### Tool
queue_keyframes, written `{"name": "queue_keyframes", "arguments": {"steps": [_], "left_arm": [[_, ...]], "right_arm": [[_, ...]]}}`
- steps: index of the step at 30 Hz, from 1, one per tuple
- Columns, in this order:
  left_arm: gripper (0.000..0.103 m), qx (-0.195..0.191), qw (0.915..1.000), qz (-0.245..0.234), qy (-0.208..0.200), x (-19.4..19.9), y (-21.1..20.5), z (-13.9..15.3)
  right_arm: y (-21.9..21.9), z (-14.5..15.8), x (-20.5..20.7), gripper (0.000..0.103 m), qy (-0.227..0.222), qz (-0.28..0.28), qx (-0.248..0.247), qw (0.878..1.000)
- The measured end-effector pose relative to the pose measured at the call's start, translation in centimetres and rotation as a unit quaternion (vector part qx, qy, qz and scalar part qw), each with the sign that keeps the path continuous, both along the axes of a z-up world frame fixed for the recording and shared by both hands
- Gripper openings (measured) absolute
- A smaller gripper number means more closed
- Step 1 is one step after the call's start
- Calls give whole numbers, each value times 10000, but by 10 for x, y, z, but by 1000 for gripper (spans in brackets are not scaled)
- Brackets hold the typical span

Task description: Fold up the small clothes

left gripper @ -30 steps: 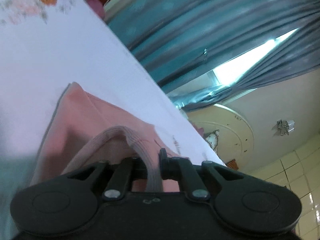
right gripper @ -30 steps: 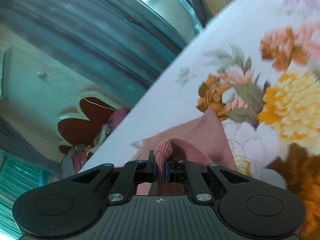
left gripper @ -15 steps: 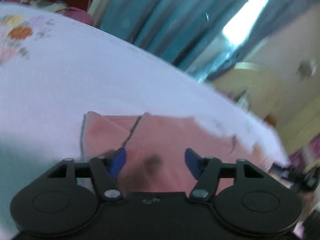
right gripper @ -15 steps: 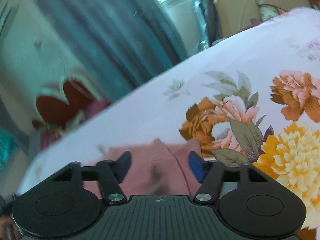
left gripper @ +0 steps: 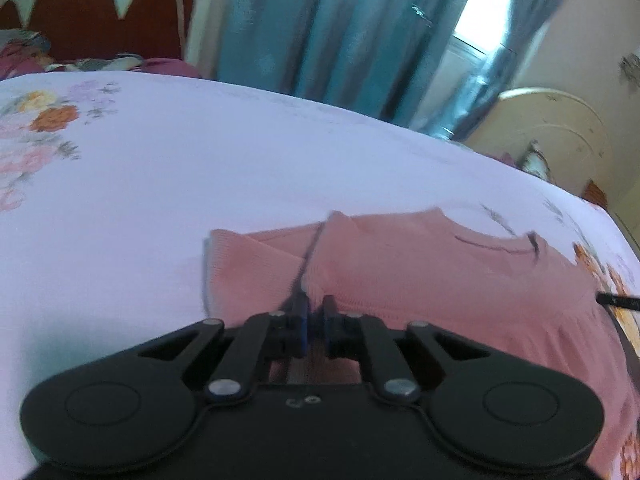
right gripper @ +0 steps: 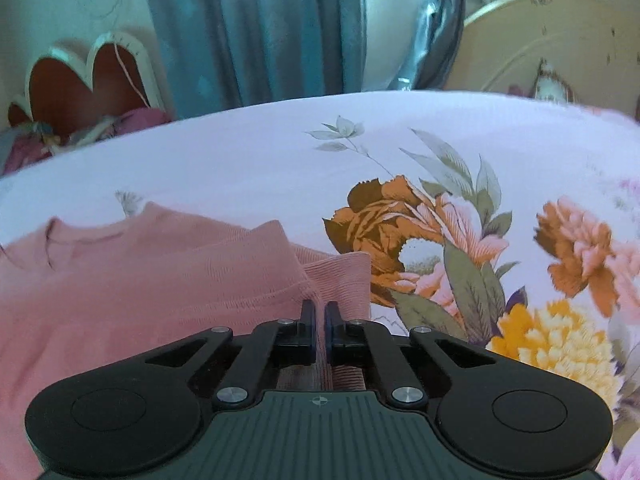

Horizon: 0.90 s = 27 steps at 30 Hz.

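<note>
A pink knit shirt (left gripper: pixel 420 272) lies flat on the floral bedsheet (left gripper: pixel 200 152), its neckline at the far side. My left gripper (left gripper: pixel 316 304) sits at the seam where the left sleeve (left gripper: pixel 248 264) meets the body. Its jaws are closing, a narrow gap apart, with pink cloth pinched between the pads. In the right wrist view the shirt (right gripper: pixel 160 280) fills the lower left. My right gripper (right gripper: pixel 319 308) is shut on a ridge of pink fabric beside the right sleeve (right gripper: pixel 340 276).
A red scalloped headboard (left gripper: pixel 100 20) with pillows (left gripper: pixel 24 60) stands at the far left. Teal curtains (left gripper: pixel 320 32) and a bright window lie beyond the bed. A cream rounded panel (left gripper: pixel 552 132) is at the far right. Printed flowers (right gripper: pixel 440 240) cover the sheet right of the shirt.
Both grippers let go of the ribbed hem they held up, opened wide, rolled back to level, and closed again low on the shirt. The shirt now lies spread flat.
</note>
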<state>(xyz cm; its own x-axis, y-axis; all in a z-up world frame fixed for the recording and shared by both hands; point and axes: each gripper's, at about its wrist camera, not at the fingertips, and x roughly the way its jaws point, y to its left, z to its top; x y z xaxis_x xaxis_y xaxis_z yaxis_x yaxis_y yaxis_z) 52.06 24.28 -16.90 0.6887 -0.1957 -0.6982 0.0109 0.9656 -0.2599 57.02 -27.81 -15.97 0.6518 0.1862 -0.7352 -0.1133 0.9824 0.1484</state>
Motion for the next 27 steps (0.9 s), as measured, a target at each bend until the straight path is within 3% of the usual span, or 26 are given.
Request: {"name": "queue_keyframes", "arguments": {"steps": [2,3,4,5,6,8,10,12,13,14,15,17,19,23,27], "left_arm": [[39,41,9997,251,-4,1,0,7],[50,160,9994,291,-84,-2,-4,14],[66,301,9991,182,-232,-5,-13,22],[66,422,9983,-129,-381,-8,-26,27],[66,542,9958,-604,-422,-9,-44,31],[64,534,9851,-1586,-384,-10,-83,32],[65,398,9670,-2504,-246,-12,-117,28],[66,830,9519,-2941,-200,-15,-148,19],[68,1099,9490,-2946,-230,-14,-157,13],[69,1225,9500,-2854,-314,-10,-162,8],[69,1138,9562,-2675,-335,-3,-161,6],[69,747,9716,-2225,-300,16,-152,3],[69,392,9810,-1881,-275,31,-143,0],[69,91,9869,-1578,-331,38,-137,4],[67,345,9906,-1206,-540,21,-121,13]], "right_arm": [[2,12,-6,4,-271,-326,-143,9990],[3,20,-10,12,-510,-533,-180,9971],[4,30,-18,38,-760,-679,17,9948],[5,38,-25,49,-961,-571,506,9924],[14,41,-27,51,-956,-282,795,9918],[52,40,-26,51,-693,540,762,9932],[90,32,-29,51,-387,1627,883,9820],[124,24,-37,51,-305,2306,537,9711],[136,19,-38,51,-289,2453,308,9685],[146,14,-37,51,-351,2451,54,9688],[151,12,-34,51,-431,2390,-25,9700],[154,10,-20,51,-370,2121,74,9765],[155,9,-9,51,-332,1966,206,9797],[146,11,5,51,-170,1651,497,9849],[132,30,-3,51,-301,1409,465,9885]]}}
